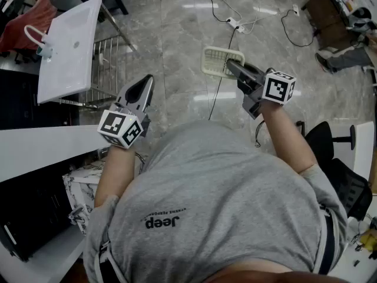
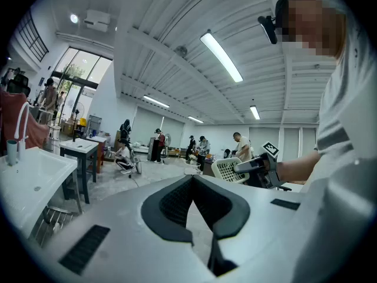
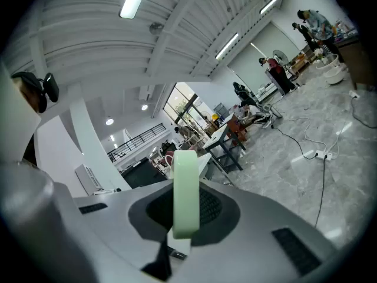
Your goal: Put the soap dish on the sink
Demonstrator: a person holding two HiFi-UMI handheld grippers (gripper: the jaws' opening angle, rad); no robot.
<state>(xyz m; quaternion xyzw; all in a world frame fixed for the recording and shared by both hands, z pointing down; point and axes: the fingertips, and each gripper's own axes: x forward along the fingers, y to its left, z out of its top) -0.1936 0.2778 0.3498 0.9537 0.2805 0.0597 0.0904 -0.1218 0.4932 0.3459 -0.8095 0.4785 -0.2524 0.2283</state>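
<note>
Currently the right gripper (image 1: 232, 65) pinches the soap dish (image 1: 217, 61) by its rim, well right of the sink (image 1: 69, 49); the left gripper (image 1: 146, 81), nearer the sink, is closed, empty.

I see a soap dish (image 1: 215, 61) of pale, smooth plastic, a glossy white sink (image 1: 70, 46) on a bare metal rack (image 1: 109, 66), a polished marble-look floor (image 1: 177, 28) and a matt grey cloth shirt (image 1: 224, 199).
</note>
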